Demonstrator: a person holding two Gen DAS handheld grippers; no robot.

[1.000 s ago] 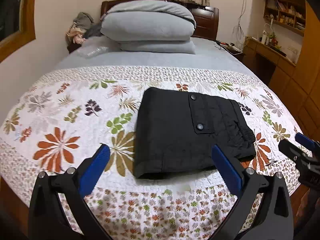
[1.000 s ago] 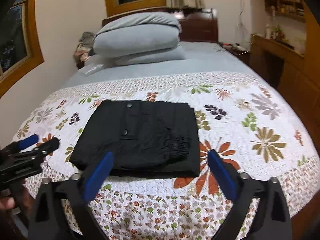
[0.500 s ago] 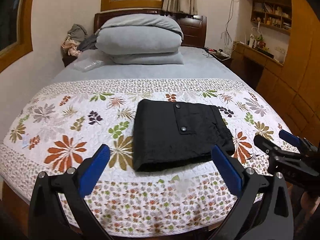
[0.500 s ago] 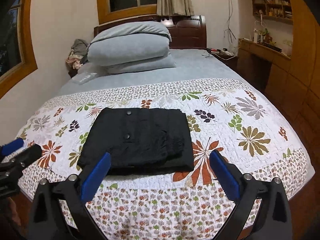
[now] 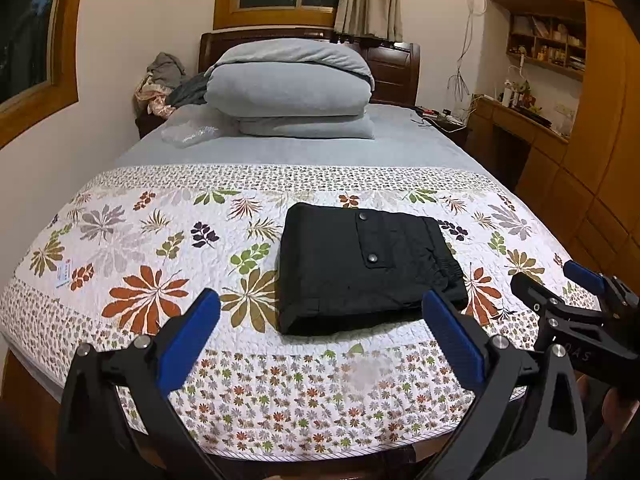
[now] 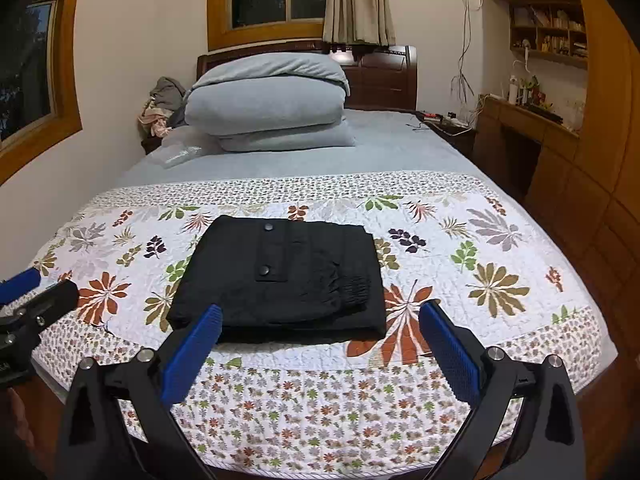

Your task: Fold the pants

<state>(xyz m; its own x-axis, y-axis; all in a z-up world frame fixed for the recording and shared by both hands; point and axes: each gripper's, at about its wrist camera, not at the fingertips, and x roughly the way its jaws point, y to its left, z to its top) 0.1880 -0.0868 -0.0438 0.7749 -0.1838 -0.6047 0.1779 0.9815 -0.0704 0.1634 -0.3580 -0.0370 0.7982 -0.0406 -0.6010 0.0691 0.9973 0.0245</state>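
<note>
Both claws have pulled back off the bed: left claw (image 5: pixel 320 324) spread wide and empty, right claw (image 6: pixel 320 332) likewise released. Beyond them, the black pants (image 6: pixel 280 276) lie folded into a compact rectangle on the floral quilt (image 6: pixel 460 272), short of the stacked grey pillows (image 6: pixel 268 100). Folding looks finished.

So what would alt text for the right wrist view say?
Folded black pants lie on a floral quilt on a bed, pillows at its head. The open right tool frames them, empty; the left tool shows at left.
</note>
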